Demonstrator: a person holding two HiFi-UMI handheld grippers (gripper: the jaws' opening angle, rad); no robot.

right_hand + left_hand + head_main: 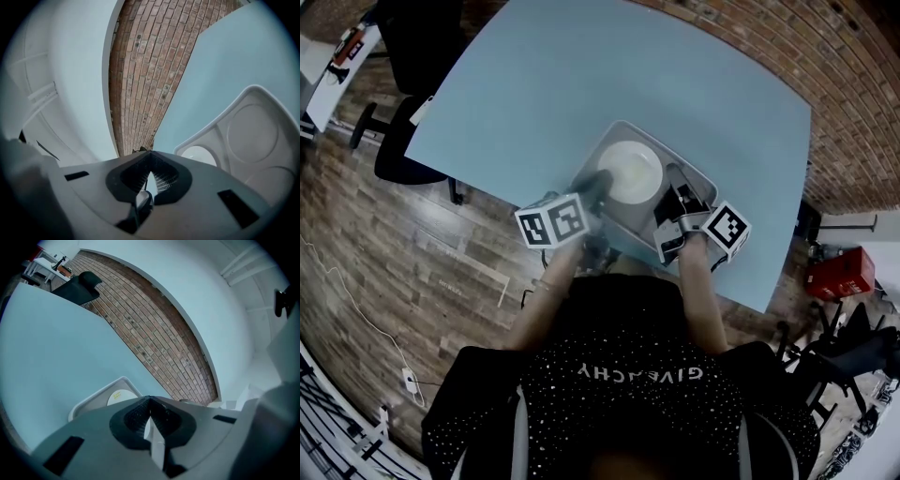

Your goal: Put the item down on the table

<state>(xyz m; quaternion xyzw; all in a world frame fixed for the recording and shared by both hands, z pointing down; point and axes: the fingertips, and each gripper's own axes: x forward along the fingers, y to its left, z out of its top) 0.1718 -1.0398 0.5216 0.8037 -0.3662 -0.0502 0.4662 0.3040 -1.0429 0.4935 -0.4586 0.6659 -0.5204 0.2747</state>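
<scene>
Head view: tray (pixel 680 159) lies on table (pixel 581 75), near edge flanked by left gripper (pixel 598 183) and right gripper (pixel 677 183), both pinched shut on nothing.

Bench: pale blue bench (pixel 581 75) stretches ahead of your left gripper (pixel 598 186).
Walls: brick wall (pixel 787 47) beyond it, white wall (pixel 211 287) above.
Floor: wood floor (pixel 384 253) left of that gripper.
Chair: black office chair (pixel 403 103) further left, at the bench's edge.
</scene>
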